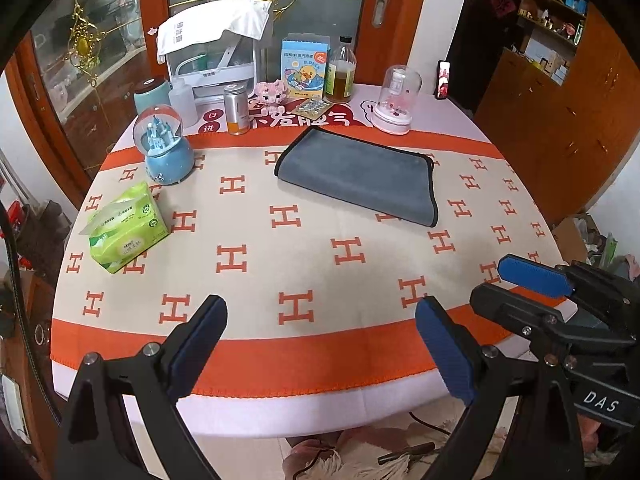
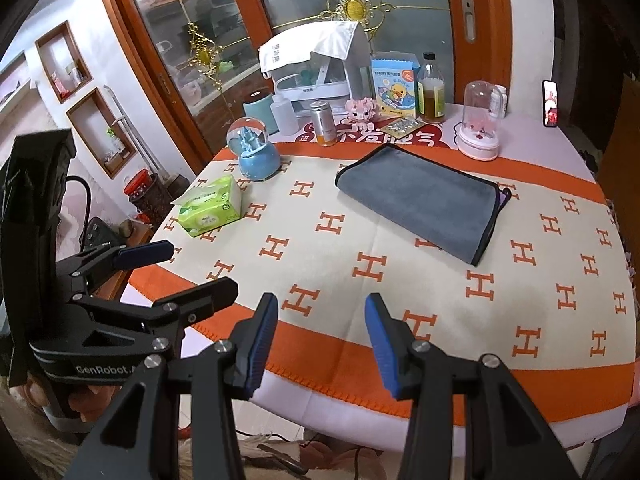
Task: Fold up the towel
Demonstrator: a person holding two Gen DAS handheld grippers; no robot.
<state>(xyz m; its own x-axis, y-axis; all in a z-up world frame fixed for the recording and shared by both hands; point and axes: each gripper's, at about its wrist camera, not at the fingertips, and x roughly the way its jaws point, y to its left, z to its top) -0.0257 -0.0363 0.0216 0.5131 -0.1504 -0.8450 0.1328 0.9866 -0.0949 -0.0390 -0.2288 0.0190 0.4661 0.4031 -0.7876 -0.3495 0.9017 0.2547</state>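
A grey towel (image 1: 356, 176) with black edging lies folded flat on the round table, past its middle; it also shows in the right wrist view (image 2: 420, 196). My left gripper (image 1: 320, 340) is open and empty, held above the table's near edge, well short of the towel. My right gripper (image 2: 322, 340) is open and empty too, above the near edge. The right gripper also shows at the right of the left wrist view (image 1: 516, 284), and the left gripper at the left of the right wrist view (image 2: 192, 268).
A green tissue pack (image 1: 124, 228) and a blue snow globe (image 1: 166, 148) stand at the left. Bottles, a box, a pink glass dome (image 1: 394, 100) and a white appliance (image 1: 216, 52) line the back. The orange-patterned cloth (image 1: 312, 272) covers the table.
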